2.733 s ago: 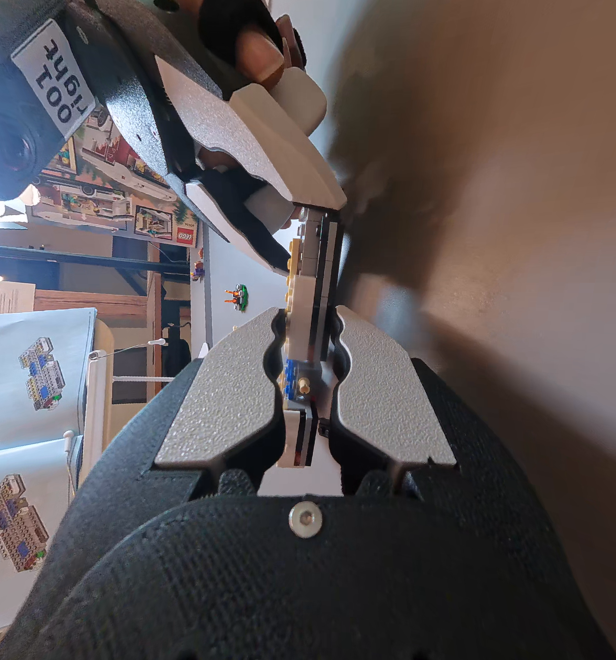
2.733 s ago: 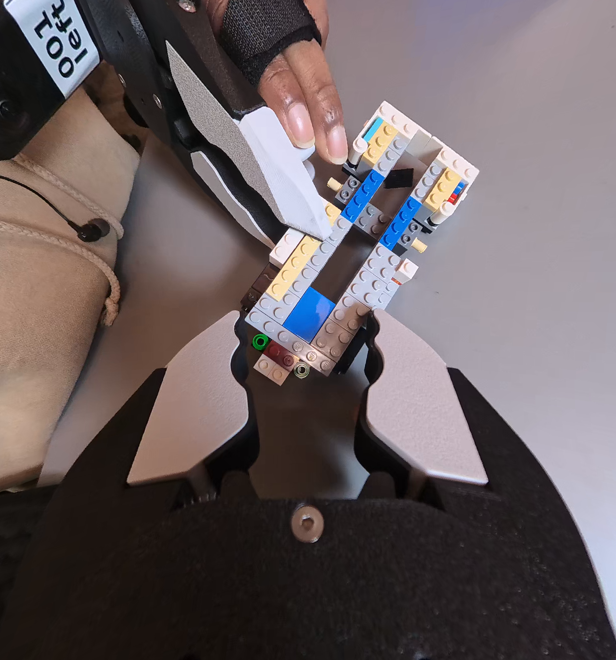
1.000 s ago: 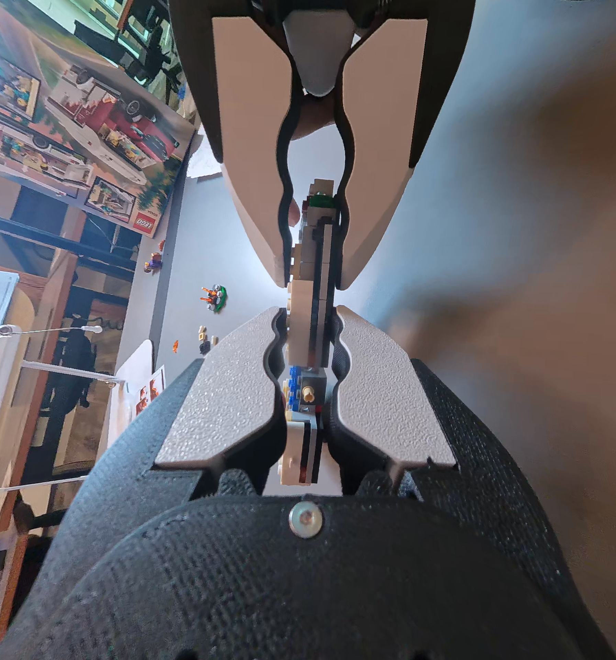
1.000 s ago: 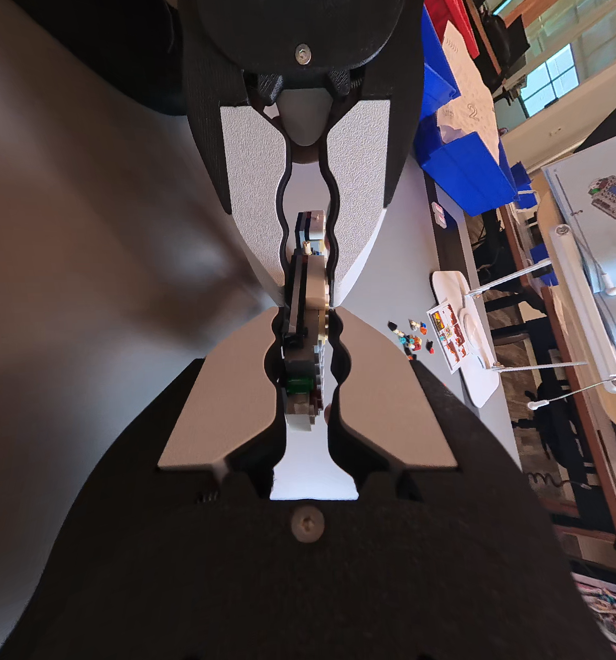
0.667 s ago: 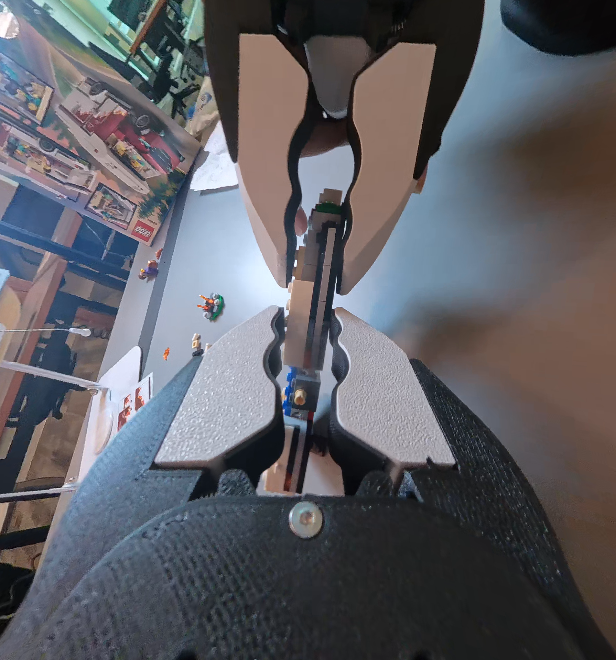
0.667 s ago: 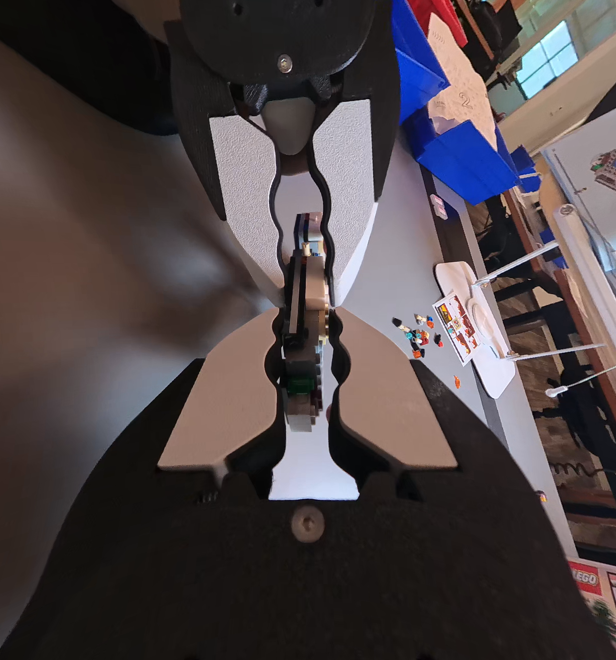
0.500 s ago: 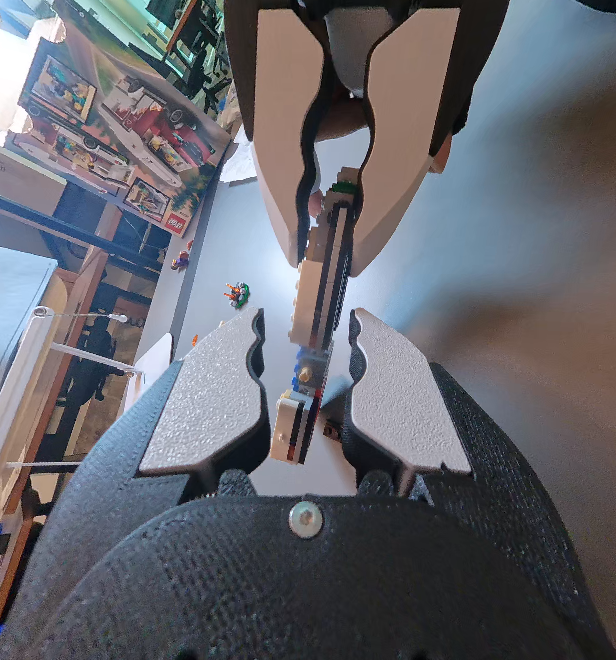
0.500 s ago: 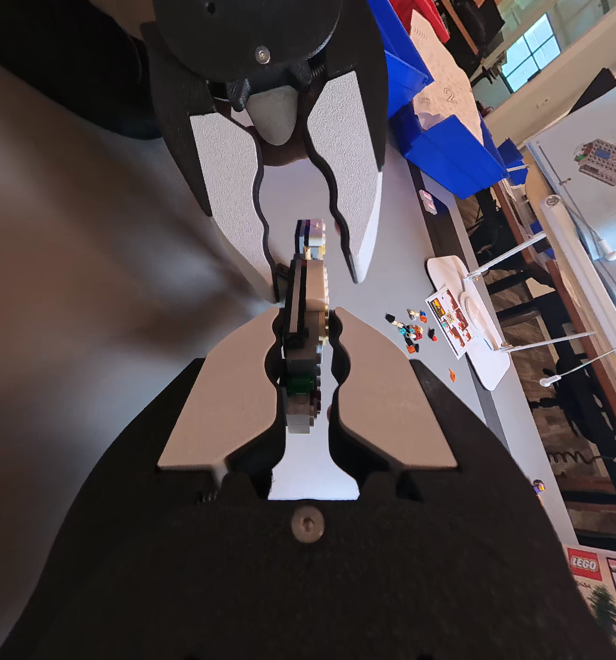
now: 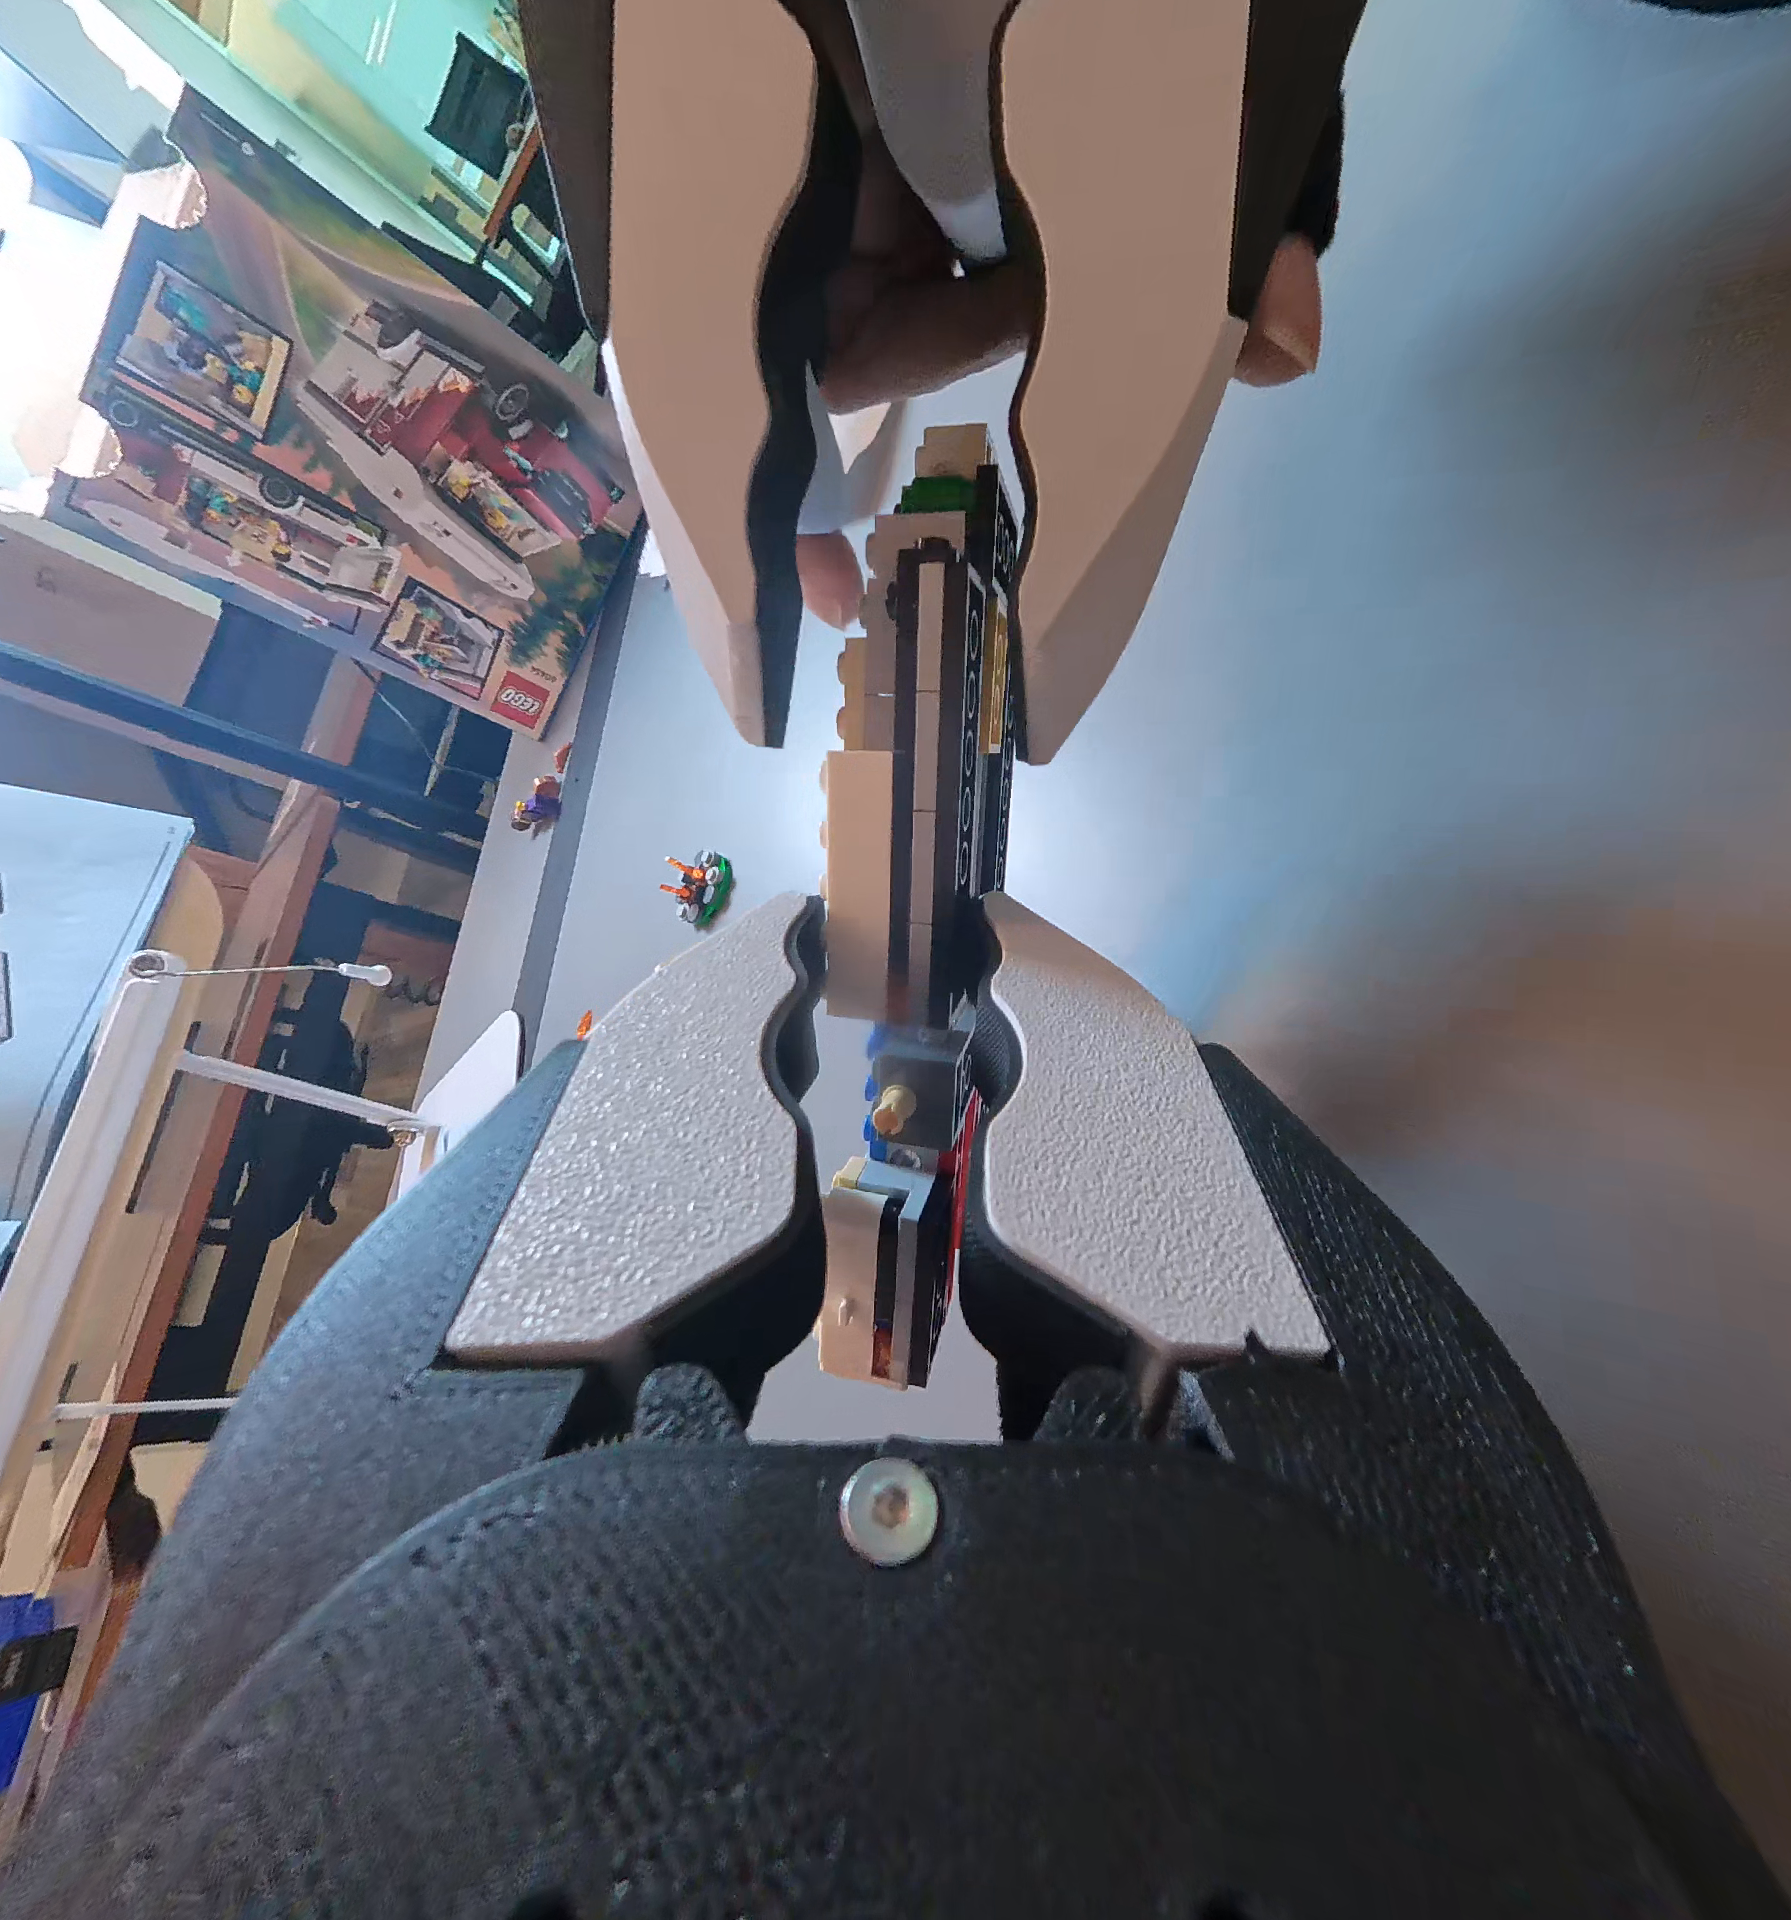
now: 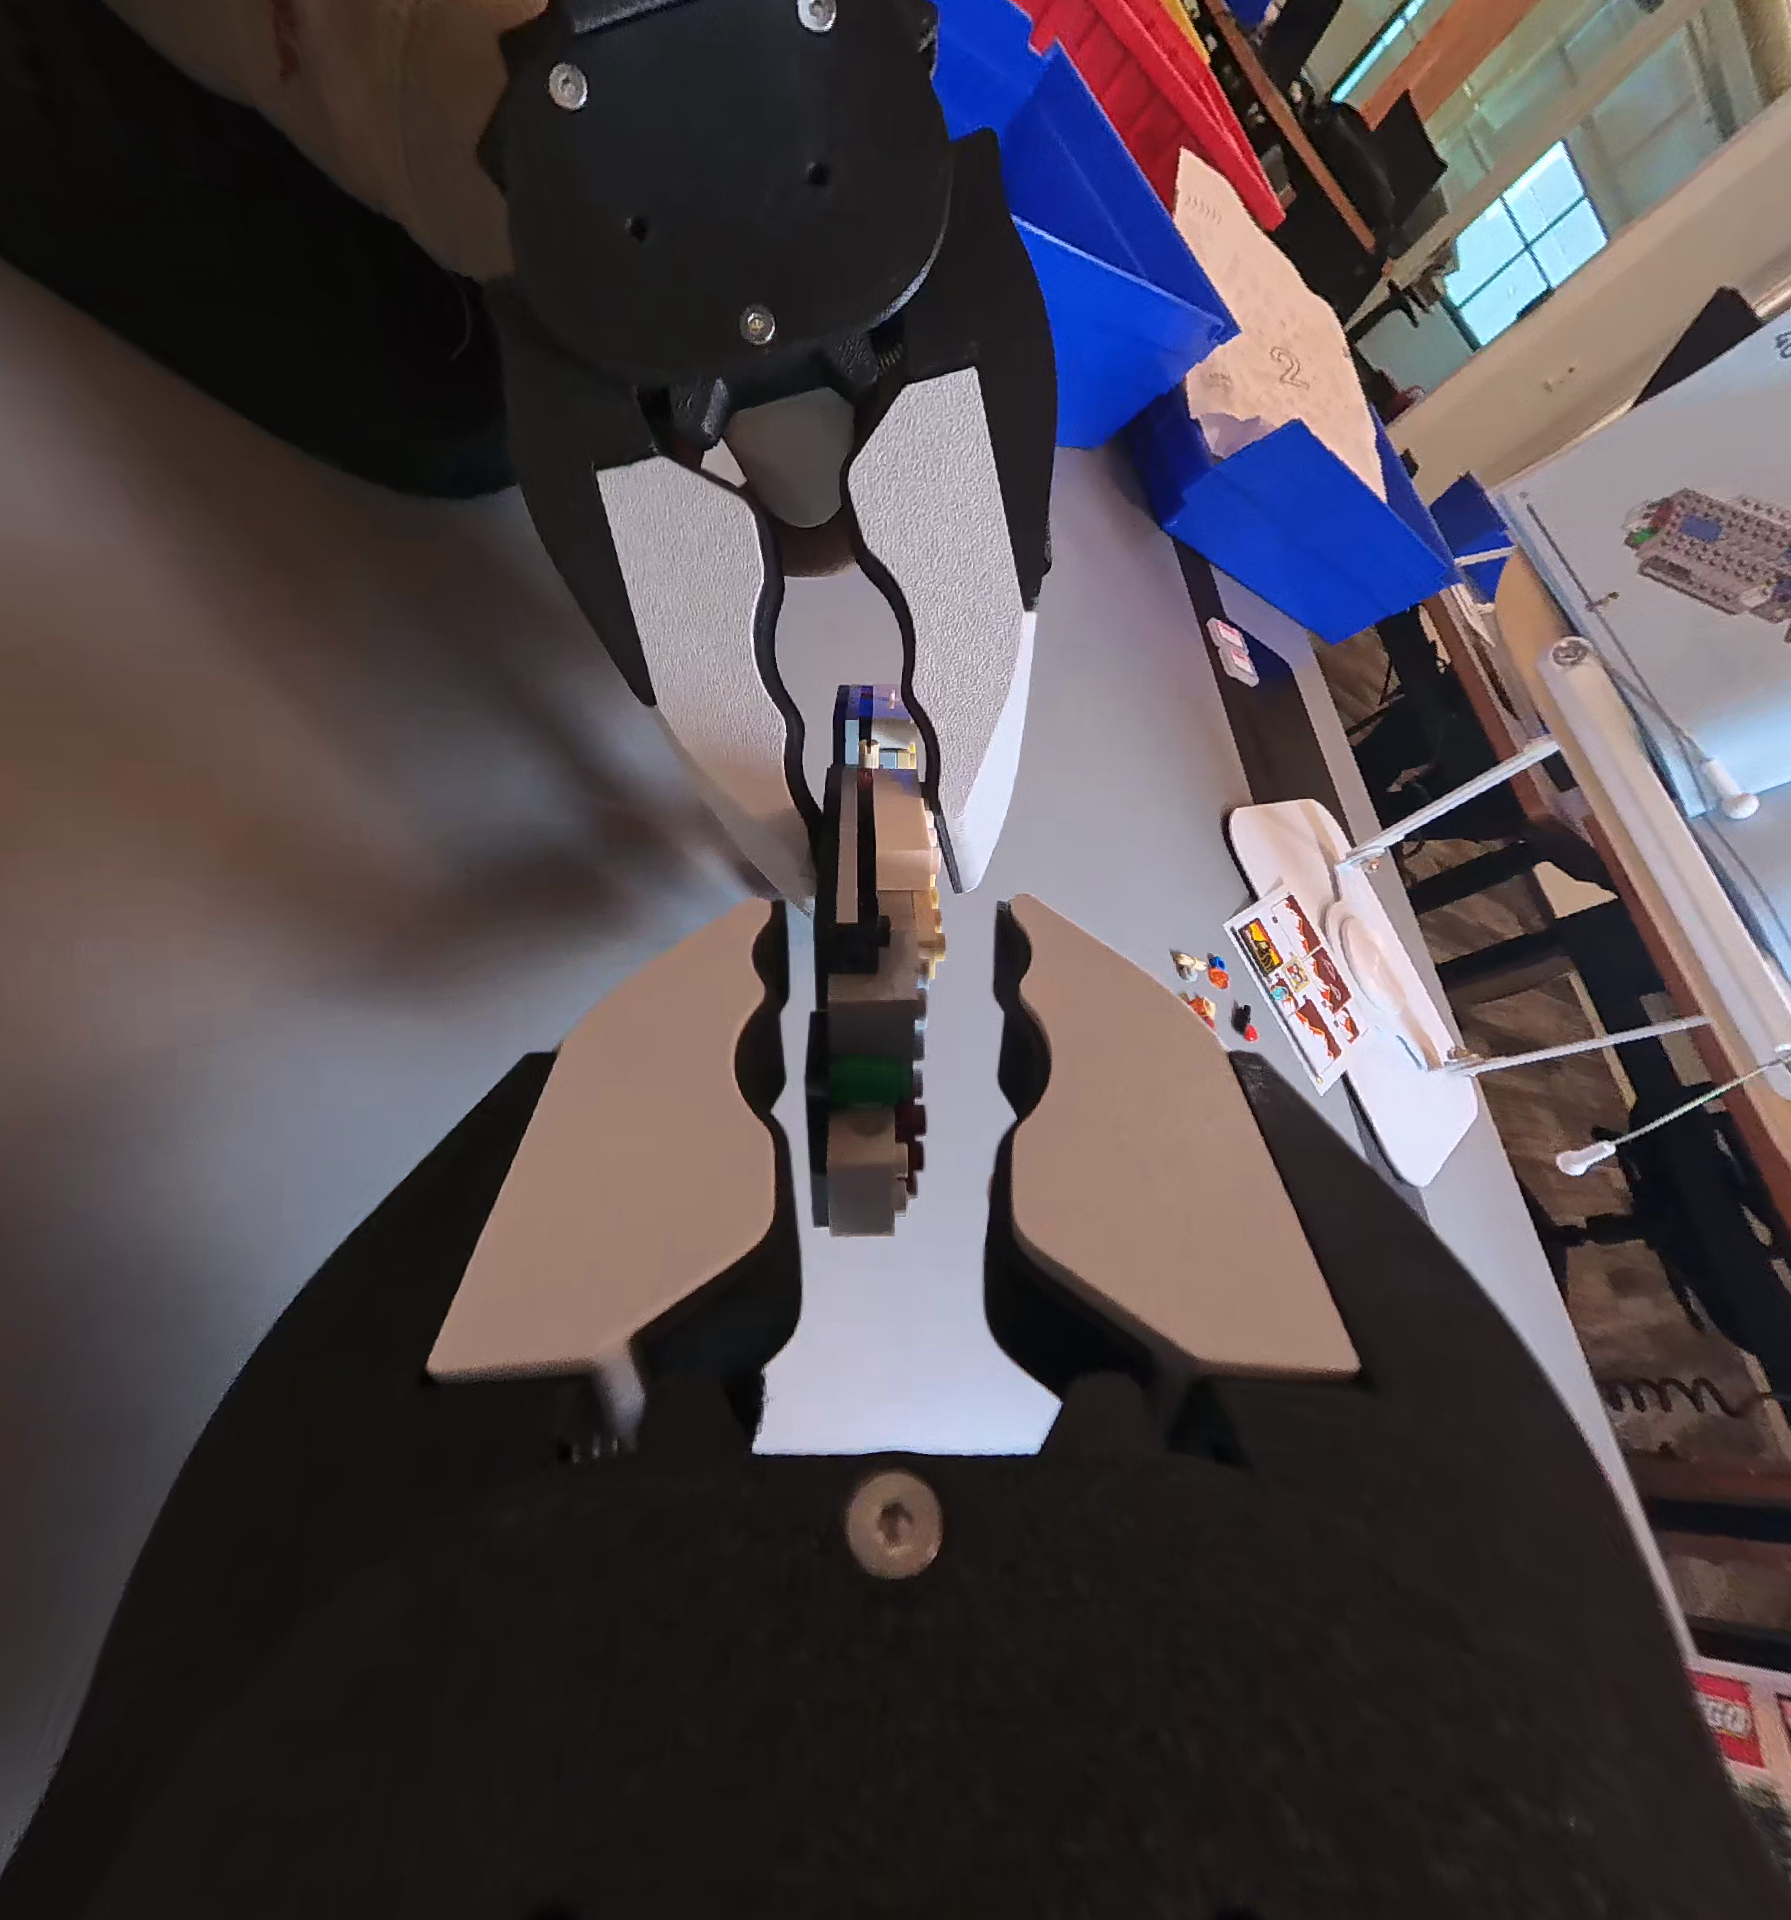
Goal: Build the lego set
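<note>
The left gripper (image 9: 899,914) has its two fingers closed on a brick model (image 9: 906,873). The model is a long, flat build of tan, black, grey and blue bricks. It is held on edge, up off the grey table (image 9: 1493,623). Both pads press on its sides, and its near end reaches back between the fingers.

The right gripper (image 10: 891,909) faces the left one from the other end of the model (image 10: 865,1049). Its fingers are open. The model's end, with a green piece, sits between them. There is a clear gap on the right side. The left pad is very close to the model, and I cannot tell if it touches. In the left wrist view the right gripper (image 9: 896,743) shows at the top, with one pad by the model's black side and the other pad apart from it. A person's fingertips (image 9: 834,577) show behind it.

Far off on the table lie a small green piece (image 9: 702,883), some tiny bricks (image 10: 1218,987) and a sticker sheet (image 10: 1291,982). Blue bins (image 10: 1130,270), a toy box (image 9: 351,499) and a booklet on a stand (image 10: 1722,582) are at the sides.
</note>
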`<state>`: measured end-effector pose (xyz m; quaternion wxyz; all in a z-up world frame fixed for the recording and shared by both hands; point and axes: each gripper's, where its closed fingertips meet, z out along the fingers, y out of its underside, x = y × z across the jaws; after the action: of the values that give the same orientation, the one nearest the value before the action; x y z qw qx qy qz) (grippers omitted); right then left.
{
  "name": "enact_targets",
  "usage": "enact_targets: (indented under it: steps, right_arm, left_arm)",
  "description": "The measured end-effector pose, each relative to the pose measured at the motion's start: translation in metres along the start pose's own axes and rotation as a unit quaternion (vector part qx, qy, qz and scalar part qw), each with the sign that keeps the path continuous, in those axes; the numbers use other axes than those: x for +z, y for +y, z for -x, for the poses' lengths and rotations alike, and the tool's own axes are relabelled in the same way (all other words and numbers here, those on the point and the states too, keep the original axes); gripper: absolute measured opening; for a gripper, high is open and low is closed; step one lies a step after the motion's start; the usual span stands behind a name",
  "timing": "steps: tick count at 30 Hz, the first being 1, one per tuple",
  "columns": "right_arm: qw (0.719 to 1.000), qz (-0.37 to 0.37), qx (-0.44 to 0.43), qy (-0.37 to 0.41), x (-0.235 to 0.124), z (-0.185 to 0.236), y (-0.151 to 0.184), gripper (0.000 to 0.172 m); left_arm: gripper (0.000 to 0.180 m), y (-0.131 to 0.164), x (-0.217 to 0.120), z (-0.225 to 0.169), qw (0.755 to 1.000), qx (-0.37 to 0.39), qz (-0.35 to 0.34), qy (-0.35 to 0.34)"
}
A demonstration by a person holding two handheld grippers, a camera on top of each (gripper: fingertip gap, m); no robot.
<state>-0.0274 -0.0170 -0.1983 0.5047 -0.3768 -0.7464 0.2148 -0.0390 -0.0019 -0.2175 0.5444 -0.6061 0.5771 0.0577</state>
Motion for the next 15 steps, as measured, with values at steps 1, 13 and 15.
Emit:
enact_targets:
  steps: [1,13,15]
  right_arm:
    - [1.000,0.005,-0.012,-0.001,0.0007,0.0006,0.0006,0.038]
    - [1.000,0.020,-0.010,-0.007,0.0077,0.0019,-0.0022,0.023]
    - [1.000,0.021,-0.011,-0.005,0.0088,0.0024,-0.0021,0.023]
  left_arm:
    - [0.026,-0.0026,-0.0006,0.0000,1.000,-0.002,-0.007,0.001]
    - [0.030,-0.0044,-0.0018,0.0008,1.000,-0.009,-0.013,-0.010]
    - [0.026,-0.0030,-0.0015,-0.0011,1.000,-0.005,-0.005,-0.007]
